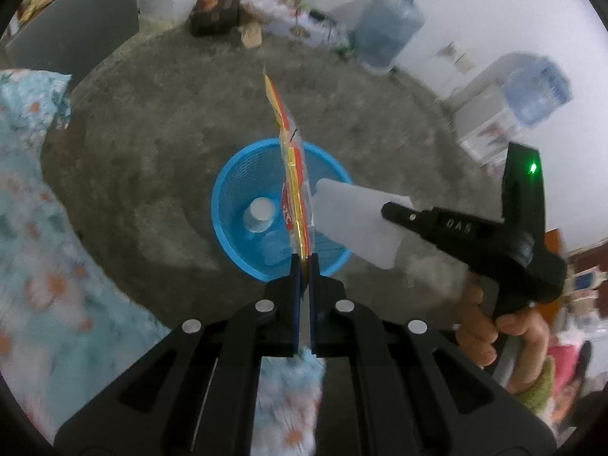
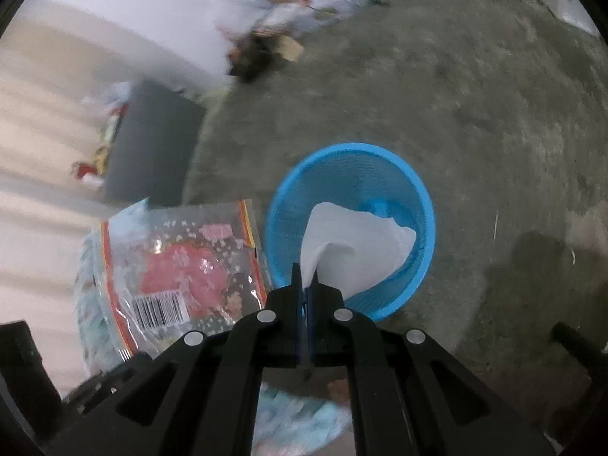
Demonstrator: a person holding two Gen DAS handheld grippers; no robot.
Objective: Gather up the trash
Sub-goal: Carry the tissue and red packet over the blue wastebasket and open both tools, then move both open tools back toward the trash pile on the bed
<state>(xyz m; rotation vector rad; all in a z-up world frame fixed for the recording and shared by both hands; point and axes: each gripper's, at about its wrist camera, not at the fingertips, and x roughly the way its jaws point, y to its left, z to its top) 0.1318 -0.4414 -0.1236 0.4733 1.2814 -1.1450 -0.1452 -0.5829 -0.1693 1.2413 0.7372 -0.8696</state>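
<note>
A round blue mesh basket [image 1: 228, 193] stands on the grey concrete floor, with a white cup [image 1: 260, 212] and clear plastic inside. My left gripper [image 1: 303, 262] is shut on a clear snack wrapper [image 1: 292, 174] with red and yellow print, seen edge-on above the basket. The right gripper [image 1: 391, 211] comes in from the right, shut on a white paper sheet [image 1: 357, 224] over the rim. In the right wrist view, the right gripper [image 2: 304, 277] pinches the white paper [image 2: 357, 247] above the basket [image 2: 421, 205]. The wrapper [image 2: 182, 266] hangs flat to the left, its barcode showing.
A floral blue cloth [image 1: 38, 228] covers the left side. Two large water bottles [image 1: 387, 26] and a white cabinet [image 1: 490, 129] line the far wall, with a pile of bags and boxes [image 1: 235, 15]. A hand [image 1: 490, 326] grips the right handle. A grey panel [image 2: 152, 144] stands at left.
</note>
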